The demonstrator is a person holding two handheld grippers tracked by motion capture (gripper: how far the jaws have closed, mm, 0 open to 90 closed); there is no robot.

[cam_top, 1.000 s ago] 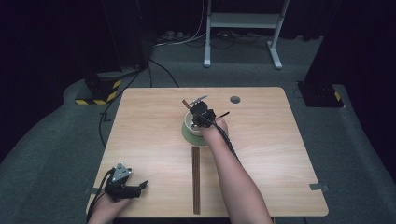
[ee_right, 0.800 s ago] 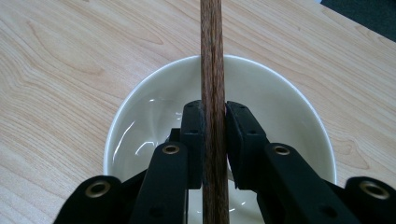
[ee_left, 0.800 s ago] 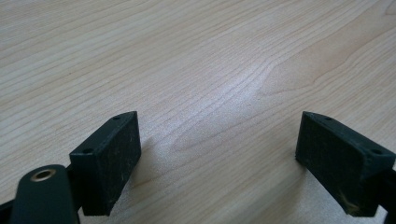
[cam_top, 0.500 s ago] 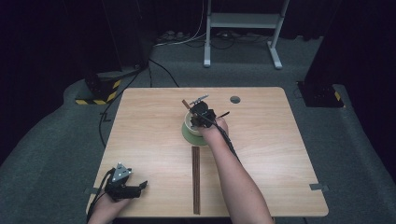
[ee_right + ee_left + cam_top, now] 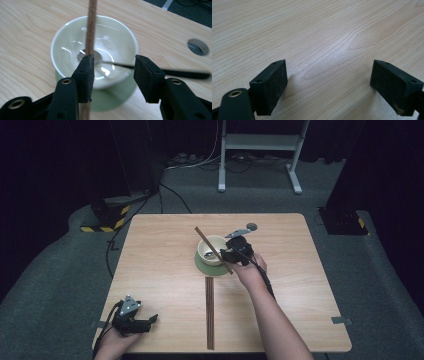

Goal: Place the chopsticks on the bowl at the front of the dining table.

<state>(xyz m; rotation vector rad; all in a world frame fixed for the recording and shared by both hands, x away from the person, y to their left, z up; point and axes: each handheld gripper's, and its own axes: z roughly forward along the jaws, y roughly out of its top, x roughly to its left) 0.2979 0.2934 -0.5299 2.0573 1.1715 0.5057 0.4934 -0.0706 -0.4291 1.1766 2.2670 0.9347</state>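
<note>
A cream bowl (image 5: 205, 255) stands on a green saucer (image 5: 202, 266) at the middle of the wooden table (image 5: 300, 285). A brown chopstick (image 5: 207, 241) lies slanted across the bowl's rim. My right gripper (image 5: 226, 255) is just right of the bowl, open. In the right gripper view the chopstick (image 5: 91, 30) runs along the inner face of the left jaw of the right gripper (image 5: 113, 58), with a wide gap to the other jaw. A spoon (image 5: 185, 74) rests in the bowl (image 5: 70, 42). My left gripper (image 5: 150, 321) (image 5: 329, 72) sits open on bare wood at the near left.
A pair of dark chopsticks (image 5: 210, 312) lies lengthwise on the table in front of the saucer. A round cable hole (image 5: 251, 226) (image 5: 198, 46) is in the table behind the right gripper. Cables and a metal stand occupy the floor beyond.
The right gripper has drawn back from over the bowl toward the right and near side, uncovering it. The chopstick now lies across the rim. The left gripper has not moved.
</note>
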